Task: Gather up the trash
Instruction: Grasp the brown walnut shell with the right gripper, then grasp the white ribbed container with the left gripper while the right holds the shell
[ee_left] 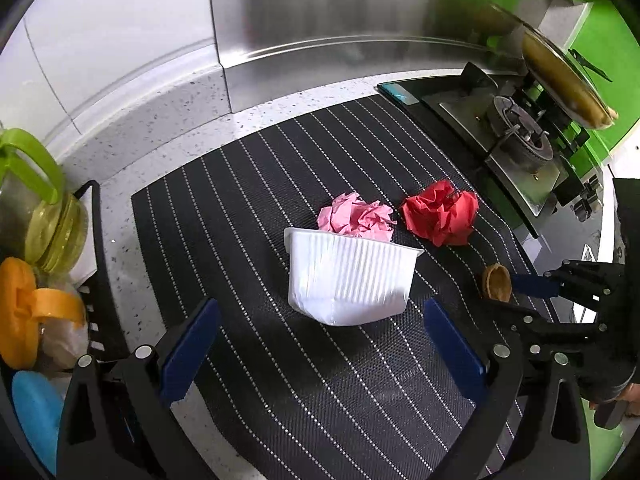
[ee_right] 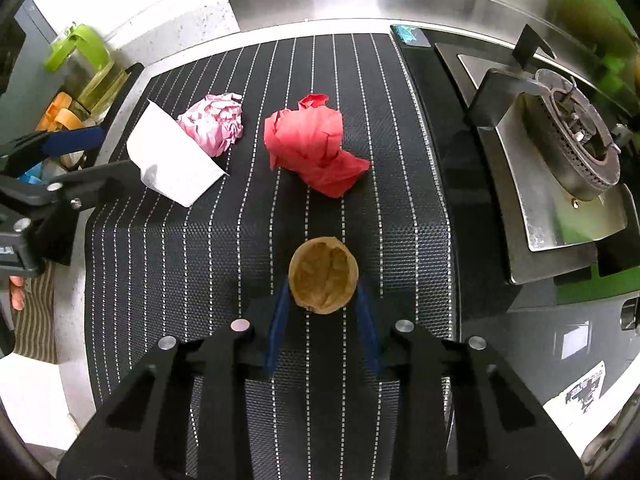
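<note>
My right gripper (ee_right: 323,300) jaws pinch the walnut shell (ee_right: 323,276); left gripper (ee_left: 320,344) gapes (empty). Both paper wads (ee_right: 312,148) and the white tub (ee_left: 348,276), mid-frame, remain uncollected.

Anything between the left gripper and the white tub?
Nothing: only bare striped mat separates the left gripper from the white tub, per the left wrist view.

On the speckled countertop (ee_left: 168,136) in front of you lies a black mat with dotted white stripes (ee_right: 224,264). At the right of both views sits the gas burner (ee_right: 576,140) on its steel plate. A bottle with a green handle (ee_left: 36,184) stands at the left edge, an orange lid (ee_left: 20,312) just below it (contents unclear). A steel backsplash (ee_left: 320,20) fills the top.
</note>
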